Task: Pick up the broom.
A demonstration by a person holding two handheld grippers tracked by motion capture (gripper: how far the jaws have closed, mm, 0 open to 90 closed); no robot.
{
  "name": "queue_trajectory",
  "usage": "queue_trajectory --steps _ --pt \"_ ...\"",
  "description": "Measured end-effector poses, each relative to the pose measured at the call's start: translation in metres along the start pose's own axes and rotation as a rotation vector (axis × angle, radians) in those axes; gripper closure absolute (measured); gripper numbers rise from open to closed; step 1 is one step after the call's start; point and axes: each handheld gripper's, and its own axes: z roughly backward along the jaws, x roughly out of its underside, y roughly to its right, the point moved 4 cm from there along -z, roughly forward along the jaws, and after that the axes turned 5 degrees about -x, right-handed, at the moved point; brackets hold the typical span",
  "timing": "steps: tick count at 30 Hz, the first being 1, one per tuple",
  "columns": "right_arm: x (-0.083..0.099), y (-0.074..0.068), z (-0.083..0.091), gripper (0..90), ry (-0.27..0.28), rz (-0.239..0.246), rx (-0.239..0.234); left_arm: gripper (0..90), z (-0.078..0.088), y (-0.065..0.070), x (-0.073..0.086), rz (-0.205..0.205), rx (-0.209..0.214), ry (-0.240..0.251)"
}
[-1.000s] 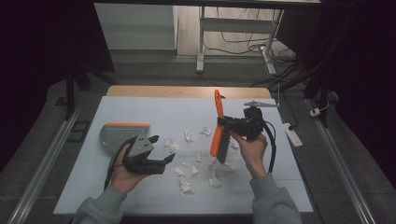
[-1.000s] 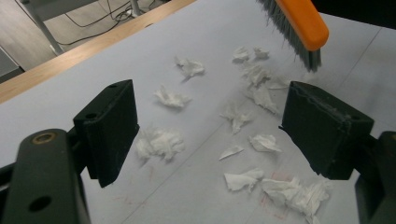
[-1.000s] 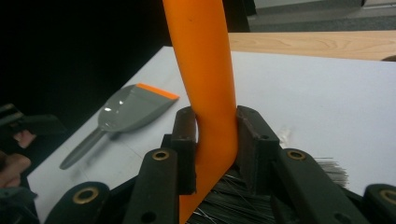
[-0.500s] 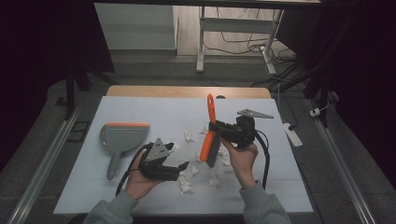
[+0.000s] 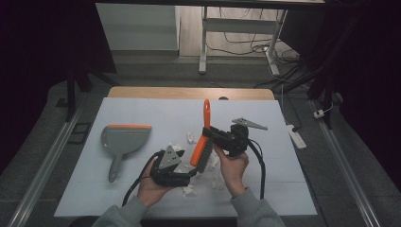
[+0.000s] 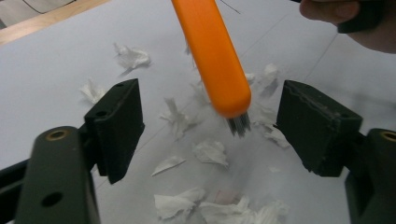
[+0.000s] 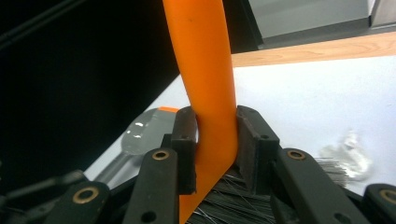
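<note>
An orange brush [image 5: 204, 137] with dark bristles stands tilted over the white table [image 5: 142, 198], handle up. My right gripper [image 5: 209, 136] is shut on the brush's neck [image 7: 210, 126], one pad on each side. Just left of the bristle end, my left gripper [image 5: 191, 173] lies low over the table with its jaws apart. Its jaws [image 6: 210, 109] have just been closing a little; the brush's bristle end [image 6: 239, 124] hangs ahead in the gap and touches neither pad. Several torn paper scraps [image 6: 212, 151] lie under and around the brush.
A grey dustpan [image 5: 124, 139] with an orange lip lies at the left of the table, handle toward me, and also appears in the right gripper view [image 7: 147, 130]. More paper scraps [image 5: 190, 137] sit beyond the brush. A wooden strip [image 5: 189, 92] borders the far edge.
The right hand has carried the brush left and down toward me over the scraps. The left gripper has moved right from near the dustpan to the brush's lower end.
</note>
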Motion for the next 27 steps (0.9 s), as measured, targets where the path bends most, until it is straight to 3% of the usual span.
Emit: queue_trajectory --steps 10,13,17,20,27 --pt "0.009 -0.012 -0.003 69.7 0.093 -0.099 -0.07 35.7 -0.018 -0.001 0.009 0.059 -0.058 0.052" --pt "0.013 -0.017 -0.005 69.7 0.108 -0.107 -0.078 44.3 -0.019 -0.001 0.011 0.054 -0.075 0.084" --pt "0.016 -0.02 -0.006 69.6 0.125 -0.127 -0.09 58.5 -0.016 -0.003 0.011 0.06 -0.065 0.121" --pt "0.019 -0.021 -0.007 69.6 0.133 -0.141 -0.09 74.7 -0.016 -0.005 0.012 0.054 -0.069 0.12" --pt "0.022 -0.02 -0.008 69.5 0.137 -0.149 -0.095 80.3 -0.013 -0.015 0.013 0.067 -0.052 0.096"
